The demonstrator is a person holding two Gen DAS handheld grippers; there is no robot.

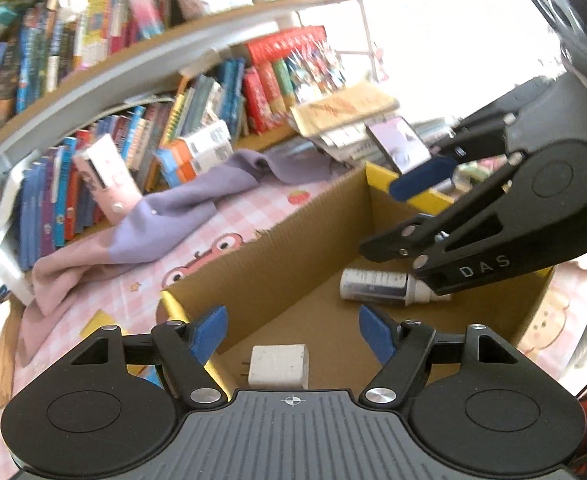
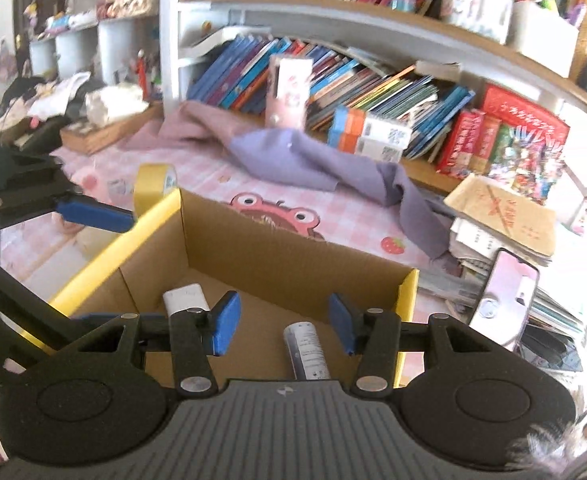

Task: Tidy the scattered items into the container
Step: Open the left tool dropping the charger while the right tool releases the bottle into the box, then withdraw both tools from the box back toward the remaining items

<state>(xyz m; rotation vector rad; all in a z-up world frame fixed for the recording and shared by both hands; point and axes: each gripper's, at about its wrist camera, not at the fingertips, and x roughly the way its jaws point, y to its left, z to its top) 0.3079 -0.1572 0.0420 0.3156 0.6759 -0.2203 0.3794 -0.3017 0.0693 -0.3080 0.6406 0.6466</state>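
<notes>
Brown corrugated cardboard forms the open box with yellow-edged flaps (image 1: 277,240) that sits on the pink checked cartoon-print tablecloth (image 1: 221,220). Over it the left gripper (image 1: 293,334) has its blue-padded fingers (image 1: 209,334) spread wide with nothing between them; the small white square plug adapter (image 1: 279,366) lies on the box floor just below and between them, untouched. The right gripper (image 2: 281,322) also has its fingers (image 2: 227,322) apart and pinching nothing, and the small white-and-grey labelled cylindrical bottle (image 2: 307,350) lies on the box floor below the gap between them, closer to the finger at the right of that view. In the right wrist view the white adapter shows to the left of the fingers. Beyond the fingertips, outside the box, are a roll of yellow tape (image 2: 155,184) at the box's far corner, a crumpled lilac and pink cloth (image 2: 293,156), and a smartphone (image 2: 505,292) propped up to the right against stacked papers.
</notes>
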